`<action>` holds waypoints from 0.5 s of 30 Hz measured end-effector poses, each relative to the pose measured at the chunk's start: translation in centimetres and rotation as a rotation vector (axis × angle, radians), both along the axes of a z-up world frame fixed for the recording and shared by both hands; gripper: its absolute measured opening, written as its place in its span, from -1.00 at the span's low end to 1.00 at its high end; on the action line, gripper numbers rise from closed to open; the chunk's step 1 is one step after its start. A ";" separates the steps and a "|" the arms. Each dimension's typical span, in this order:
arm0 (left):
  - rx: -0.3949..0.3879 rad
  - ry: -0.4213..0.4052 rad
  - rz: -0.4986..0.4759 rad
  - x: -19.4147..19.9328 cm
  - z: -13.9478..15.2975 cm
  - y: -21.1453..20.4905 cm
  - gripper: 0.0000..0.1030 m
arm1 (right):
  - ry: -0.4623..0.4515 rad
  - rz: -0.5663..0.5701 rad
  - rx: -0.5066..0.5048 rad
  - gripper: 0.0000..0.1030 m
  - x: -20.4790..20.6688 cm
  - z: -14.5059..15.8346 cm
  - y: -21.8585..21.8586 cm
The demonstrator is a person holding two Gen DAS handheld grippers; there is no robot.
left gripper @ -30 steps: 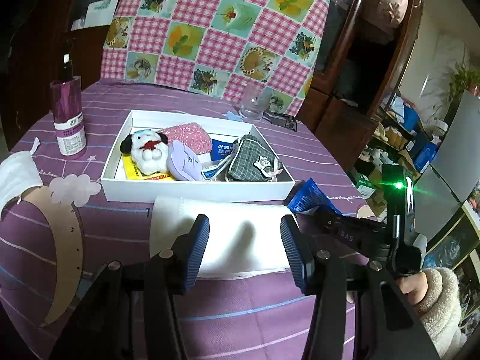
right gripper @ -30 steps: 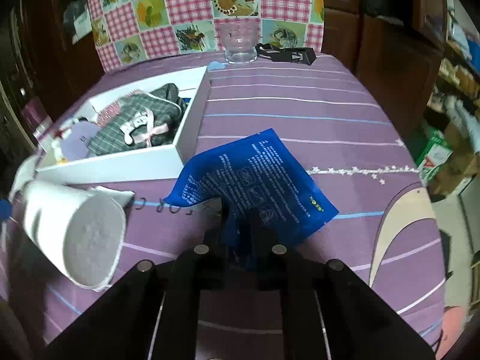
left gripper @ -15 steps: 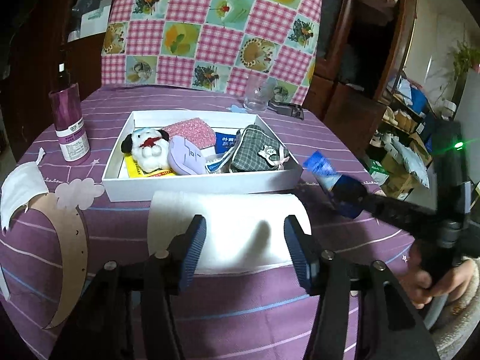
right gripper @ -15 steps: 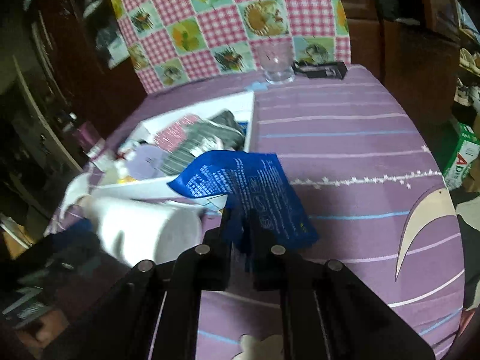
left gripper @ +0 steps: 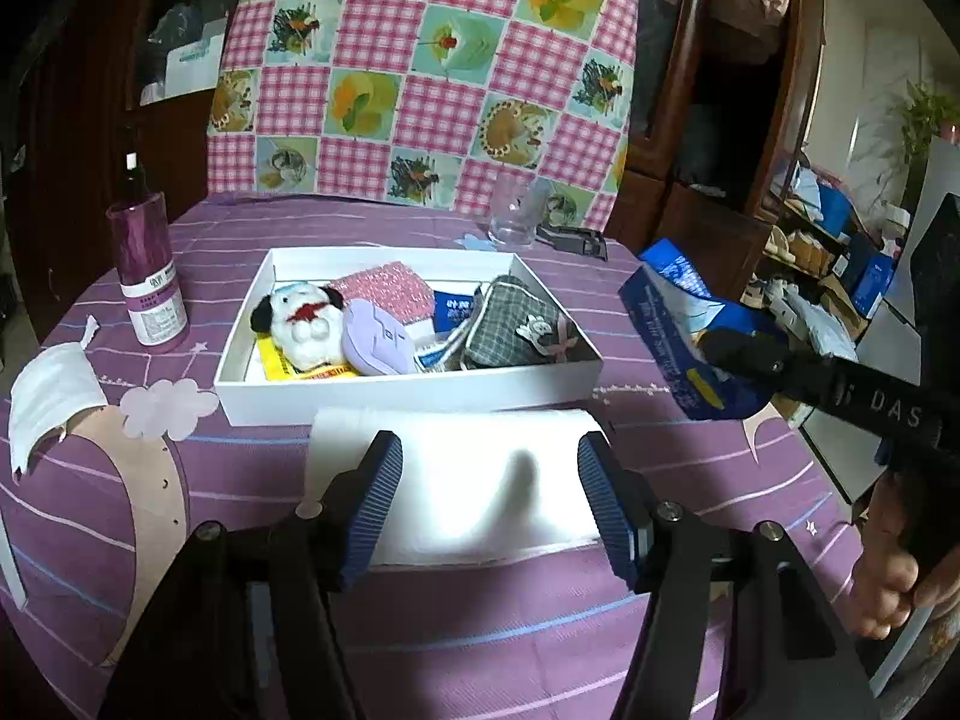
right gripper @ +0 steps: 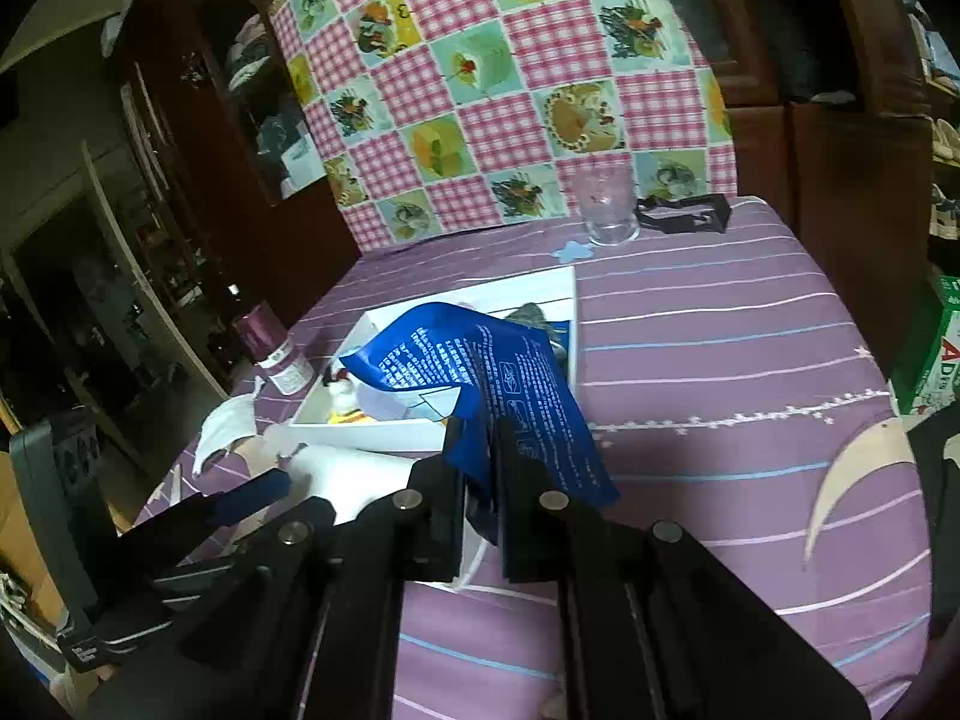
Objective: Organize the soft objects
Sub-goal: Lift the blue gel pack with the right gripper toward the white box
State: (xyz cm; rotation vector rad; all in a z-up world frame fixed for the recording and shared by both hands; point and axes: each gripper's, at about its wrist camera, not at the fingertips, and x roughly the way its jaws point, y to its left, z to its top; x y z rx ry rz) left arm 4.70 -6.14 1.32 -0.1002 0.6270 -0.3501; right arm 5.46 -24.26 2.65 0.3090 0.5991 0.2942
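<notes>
A white box (left gripper: 408,387) on the purple tablecloth holds a plush dog (left gripper: 300,324), a lilac pouch (left gripper: 375,345), a pink cloth (left gripper: 390,291) and a plaid pouch (left gripper: 516,330). A white roll (left gripper: 456,444) lies on its side just in front of the box. My left gripper (left gripper: 489,456) straddles the roll's near side; its jaws are opening and the pads stand clear of the roll. My right gripper (right gripper: 480,450) is shut on a blue packet (right gripper: 480,372), held in the air over the box's near right corner. The same blue packet (left gripper: 666,324) shows right of the box in the left wrist view.
A purple bottle (left gripper: 150,276) stands left of the box, with a white face mask (left gripper: 48,396) near the table's left edge. Behind the box are a clear glass (left gripper: 516,216) and a black clip (left gripper: 570,237). A checked cushion (left gripper: 420,72) backs the table. A hand (left gripper: 888,576) grips the right tool.
My right gripper has lifted the blue packet off the tablecloth and carried it up and toward the box. My left gripper's fingers have spread wider beside the white roll.
</notes>
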 end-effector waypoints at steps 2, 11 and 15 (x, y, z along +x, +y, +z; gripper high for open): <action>0.002 -0.011 0.019 0.1 0.2 0.2 0.19 | -0.001 0.018 0.014 -0.82 0.3 0.0 0.7; 0.049 -0.084 0.034 0.1 2.4 -0.2 0.54 | 0.000 0.107 0.024 -0.82 2.0 2.5 3.5; 0.085 -0.136 0.050 -0.1 3.5 -0.5 0.57 | 0.010 0.130 0.078 -0.82 3.5 3.6 3.4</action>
